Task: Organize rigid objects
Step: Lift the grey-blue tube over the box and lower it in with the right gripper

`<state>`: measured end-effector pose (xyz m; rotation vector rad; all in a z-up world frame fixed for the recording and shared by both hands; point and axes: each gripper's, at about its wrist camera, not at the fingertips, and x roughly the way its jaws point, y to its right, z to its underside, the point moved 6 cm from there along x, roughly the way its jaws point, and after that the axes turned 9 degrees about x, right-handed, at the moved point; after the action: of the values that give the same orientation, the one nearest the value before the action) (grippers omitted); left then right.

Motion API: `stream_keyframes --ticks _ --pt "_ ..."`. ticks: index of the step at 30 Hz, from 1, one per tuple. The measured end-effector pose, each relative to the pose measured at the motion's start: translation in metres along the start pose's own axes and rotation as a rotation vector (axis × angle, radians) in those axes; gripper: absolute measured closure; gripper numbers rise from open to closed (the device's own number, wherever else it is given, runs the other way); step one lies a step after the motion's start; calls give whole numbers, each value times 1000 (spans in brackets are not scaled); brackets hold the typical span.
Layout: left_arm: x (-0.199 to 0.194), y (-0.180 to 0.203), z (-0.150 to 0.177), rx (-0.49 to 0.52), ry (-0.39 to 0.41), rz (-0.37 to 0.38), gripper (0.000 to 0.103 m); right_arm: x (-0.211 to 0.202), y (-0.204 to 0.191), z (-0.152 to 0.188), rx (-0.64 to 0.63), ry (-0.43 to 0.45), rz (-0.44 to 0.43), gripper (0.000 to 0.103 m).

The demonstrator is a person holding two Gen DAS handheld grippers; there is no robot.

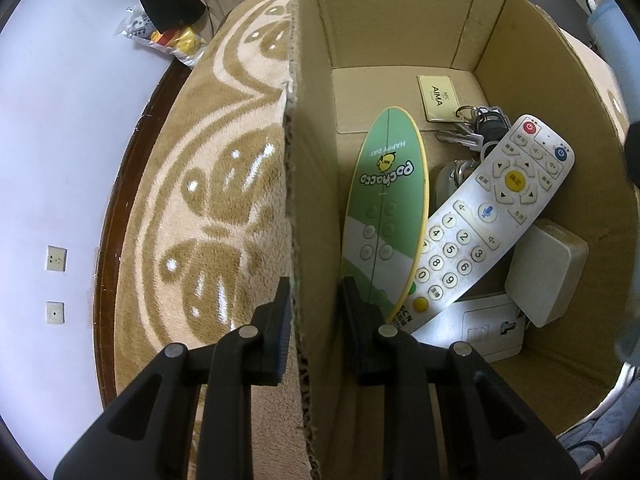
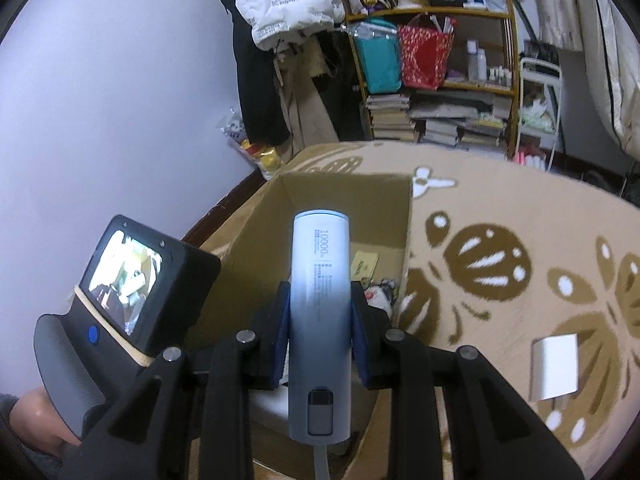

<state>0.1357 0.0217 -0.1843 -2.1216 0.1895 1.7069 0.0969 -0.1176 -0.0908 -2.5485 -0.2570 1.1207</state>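
Because the cardboard box (image 1: 400, 28) is light, tall-walled and sitting on a soft patterned blanket (image 1: 224, 184), the biggest risk is that it tips or slides. The left gripper (image 1: 316, 312) has its fingers narrowed down onto the box's near wall, one finger outside and one inside, so the wall is pinched between them. If that pinch slips off the ragged cardboard edge, I judge the box could shift just as something is lowered in.

The next concern is the power bank (image 2: 320, 280), a long pale cylinder held upright between the right gripper's (image 2: 320, 312) fingers, which are closed on its middle. It hangs above the open box, over the near side. A smooth round body clamped across its width can rotate or slide through the pads, and a cable trailing from its lower end could snag on the box rim.

Inside, the box is already crowded: a white remote control (image 1: 480, 216) leans over a white adapter (image 1: 548, 276) and a socket block (image 1: 488, 332), a green oval card (image 1: 384, 208) stands on edge near the left finger, and a bunch of keys (image 1: 476, 128) with a tag lies at the back. Dropped from height, the power bank could knock the card over or strike the remote.

A small white block (image 2: 554, 368) lies outside on the blanket, not yet packed.
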Motion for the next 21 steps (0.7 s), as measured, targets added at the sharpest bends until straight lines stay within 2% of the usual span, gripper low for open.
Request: stream_keyframes --ticks 12,21 --pt "0 0 0 0 0 -1 81 20 9 14 12 -63 31 74" --pt "3 -4 1 -27 7 24 81 12 8 8 -20 -23 41 77"
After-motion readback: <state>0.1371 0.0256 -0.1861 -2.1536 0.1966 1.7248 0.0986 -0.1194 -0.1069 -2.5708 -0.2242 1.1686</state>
